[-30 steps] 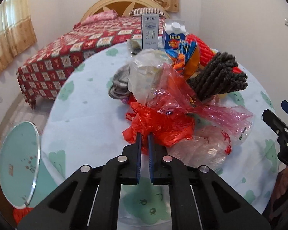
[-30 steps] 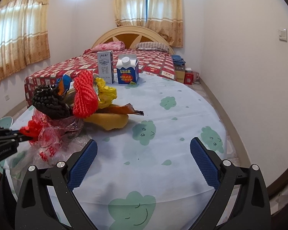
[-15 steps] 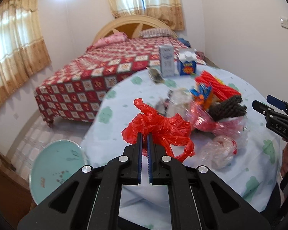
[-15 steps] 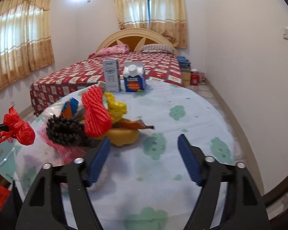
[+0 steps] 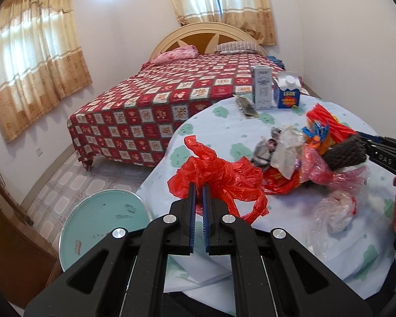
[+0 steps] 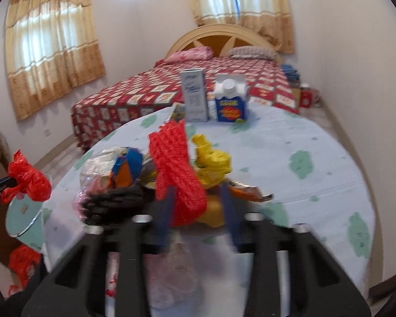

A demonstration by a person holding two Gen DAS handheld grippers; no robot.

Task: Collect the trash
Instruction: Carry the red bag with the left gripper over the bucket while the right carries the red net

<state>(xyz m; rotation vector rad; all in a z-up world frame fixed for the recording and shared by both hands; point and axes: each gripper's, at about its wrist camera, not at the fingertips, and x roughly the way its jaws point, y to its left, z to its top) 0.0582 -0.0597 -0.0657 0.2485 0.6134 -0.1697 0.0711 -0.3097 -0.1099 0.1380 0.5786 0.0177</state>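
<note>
Left claw (image 5: 198,185) sits lower centre of its own view, jaws nearly closed, pinching a crumpled red plastic bag (image 5: 221,177). Bag is lifted clear of the desk (image 5: 224,137) and hangs over its left rim. Lower left of that frame, below the bag: a round teal lid (image 5: 103,219), probably the bin top, though no opening shows. Bin is down and left of the claw, so my guess is the drop goes that way.

Mid-frame to the right: the rest of the trash pile (image 5: 311,155) lies on the desk, with clear and pink bags, a dark knitted bundle (image 5: 345,153) and red netting (image 5: 330,124). Upper right of centre: a grey carton (image 5: 262,88) and a blue carton (image 5: 287,92), both upright, well apart from the pile.

Right claw (image 6: 196,208), lower centre of its blurred view, is part open with nothing held; the red netting (image 6: 179,171) lies between its fingers, long axis running roughly away from the camera. Contact: cannot tell. Right claw is the nearer one for the pile.
</note>
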